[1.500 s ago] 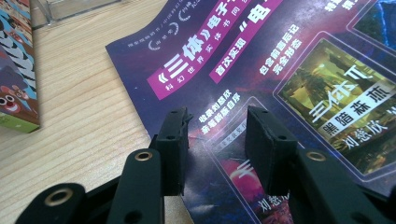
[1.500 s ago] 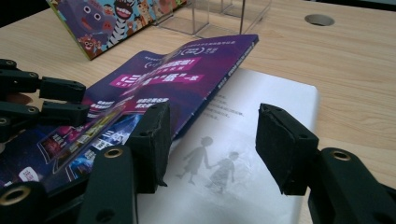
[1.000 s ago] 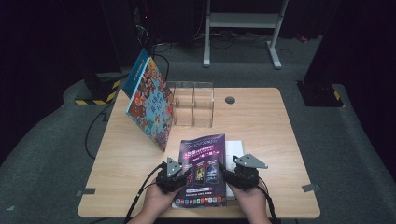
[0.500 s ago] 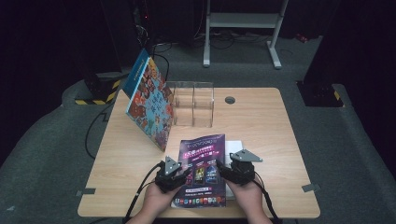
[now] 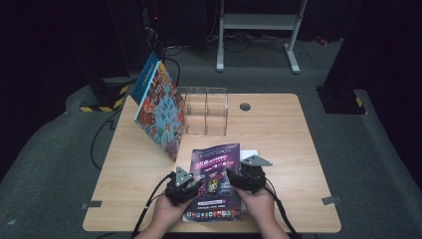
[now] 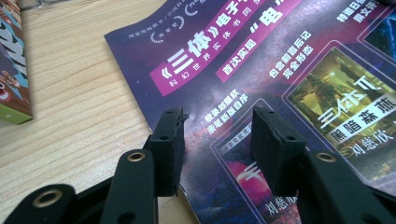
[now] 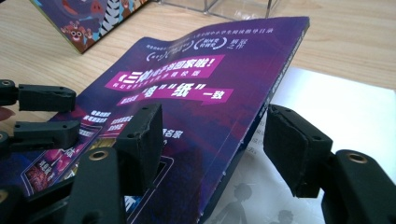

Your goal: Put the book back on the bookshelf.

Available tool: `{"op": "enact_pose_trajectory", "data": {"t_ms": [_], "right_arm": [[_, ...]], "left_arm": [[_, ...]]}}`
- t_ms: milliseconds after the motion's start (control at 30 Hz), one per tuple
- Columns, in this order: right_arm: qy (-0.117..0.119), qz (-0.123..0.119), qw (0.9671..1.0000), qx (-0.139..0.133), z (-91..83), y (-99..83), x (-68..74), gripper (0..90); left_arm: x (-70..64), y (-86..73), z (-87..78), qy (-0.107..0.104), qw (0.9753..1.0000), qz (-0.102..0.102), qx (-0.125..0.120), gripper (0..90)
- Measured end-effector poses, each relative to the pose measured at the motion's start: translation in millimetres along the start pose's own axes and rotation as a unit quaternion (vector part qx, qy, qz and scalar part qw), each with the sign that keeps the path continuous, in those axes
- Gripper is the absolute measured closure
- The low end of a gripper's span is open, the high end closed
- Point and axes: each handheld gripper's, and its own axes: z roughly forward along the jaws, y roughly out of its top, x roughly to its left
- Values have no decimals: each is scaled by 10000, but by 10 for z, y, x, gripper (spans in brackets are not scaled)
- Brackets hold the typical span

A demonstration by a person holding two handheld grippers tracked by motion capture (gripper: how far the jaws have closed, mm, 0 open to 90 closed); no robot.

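The purple magazine (image 5: pixel 215 181) lies at the table's six o'clock edge. The right gripper (image 7: pixel 219 140), jaws wide, straddles its lifted right edge (white pages show beneath); the left gripper (image 6: pixel 215 140), also wide, rests on its nine o'clock edge. Next, I'd guess: close and lift.

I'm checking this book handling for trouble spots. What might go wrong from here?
The purple book's cover edge is lifted off the white page, and the right tool straddles that edge with jaws open; closing carelessly may crease or tear the cover. The left tool is open over the book's left edge, so the book may slide on the table when lifted. The colourful book leans against the clear holder nearby; a wide swing could topple it.
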Motion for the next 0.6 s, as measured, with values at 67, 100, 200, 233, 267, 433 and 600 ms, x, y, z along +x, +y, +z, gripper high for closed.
{"op": "enact_pose_trajectory", "data": {"t_ms": [67,100,200,233,267,433,600], "right_arm": [[41,35,10000,28,7,0,-8,363],[60,38,10000,40,5,-4,-4,352],[121,46,9999,74,8,-8,-7,351],[198,76,9997,133,15,-7,-16,350],[236,115,9995,189,21,-2,-22,350],[263,28,9997,0,-16,-13,-16,429],[655,1,9977,-193,-112,-18,-33,636]], "left_arm": [[-3,1,0,15,10000,1,8,548],[-4,1,0,13,10000,-11,6,548],[-4,2,-4,98,9999,-13,16,549],[-7,2,-3,124,9999,-29,12,550],[-9,2,-5,139,9999,-10,23,550],[-13,-2,-8,168,9999,-5,-8,555],[-47,-5,-13,299,9993,236,14,581]]}}
